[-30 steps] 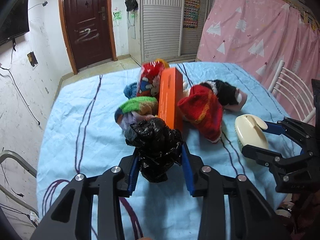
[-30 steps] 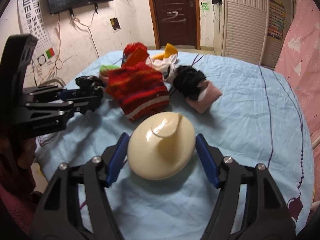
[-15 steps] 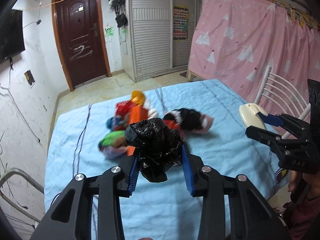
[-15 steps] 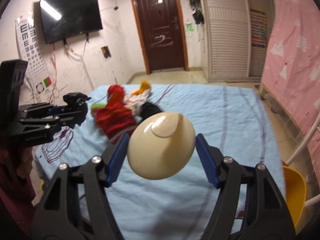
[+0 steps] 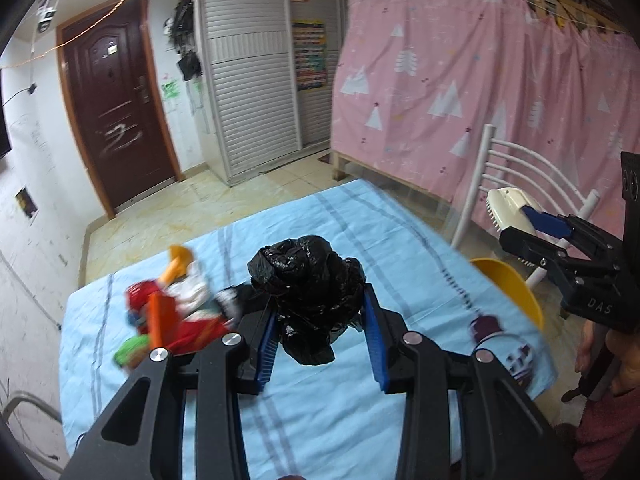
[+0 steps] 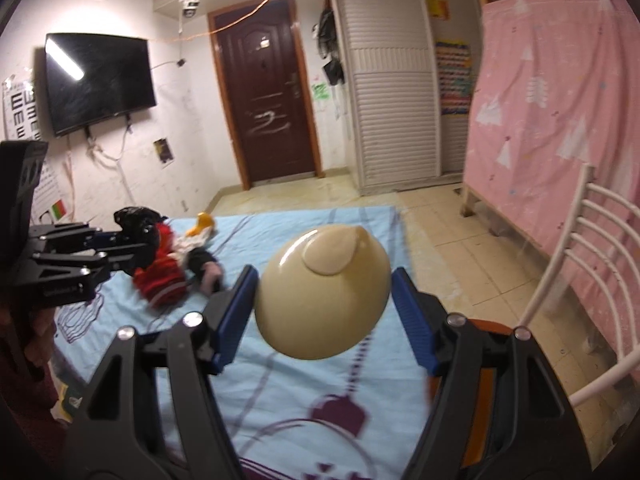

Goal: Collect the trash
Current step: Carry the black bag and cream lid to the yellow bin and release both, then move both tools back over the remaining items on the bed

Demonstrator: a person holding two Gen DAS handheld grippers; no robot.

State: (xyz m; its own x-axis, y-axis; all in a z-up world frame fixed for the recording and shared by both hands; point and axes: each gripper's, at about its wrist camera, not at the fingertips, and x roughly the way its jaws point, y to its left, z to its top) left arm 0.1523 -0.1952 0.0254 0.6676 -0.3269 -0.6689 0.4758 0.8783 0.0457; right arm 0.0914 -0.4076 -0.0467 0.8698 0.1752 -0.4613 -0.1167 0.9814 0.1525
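The task is judged to be partway along: two items are being carried clear of the table [image 5: 400,240], while a heap of things is lying on it awaiting sorting, and no bin or trash receptacle is showing in either view, so the drop-off is judged not yet done. The table is wearing a light blue cloth with dark purple stripes and motifs, and it is standing on a pale tiled floor in a room with a dark brown door [image 6: 266,108], a white louvred wardrobe [image 5: 248,92], a pink curtain [image 5: 480,100] printed with white trees, a wall-mounted television [image 6: 98,84] and an eye chart on the left wall. A white metal chair [image 6: 580,272] is standing just beside the table's right edge, with a yellow seat [image 5: 508,284] showing below it. The heap [image 5: 172,320], blurred in the left wrist view, is appearing to hold red and green knitted pieces, an orange box and a dark item; which of these count as trash cannot be told. The left gripper [image 5: 320,316] is holding a crumpled black plastic bag [image 5: 308,280] above the table, its jaws closed to a moderate gap against the bundle's sides. The right gripper [image 6: 324,300] is carrying a cream plastic brush [image 6: 324,292] with short bristles visible from the side, its jaws pressing on both flanks, raised above the table's near right edge.
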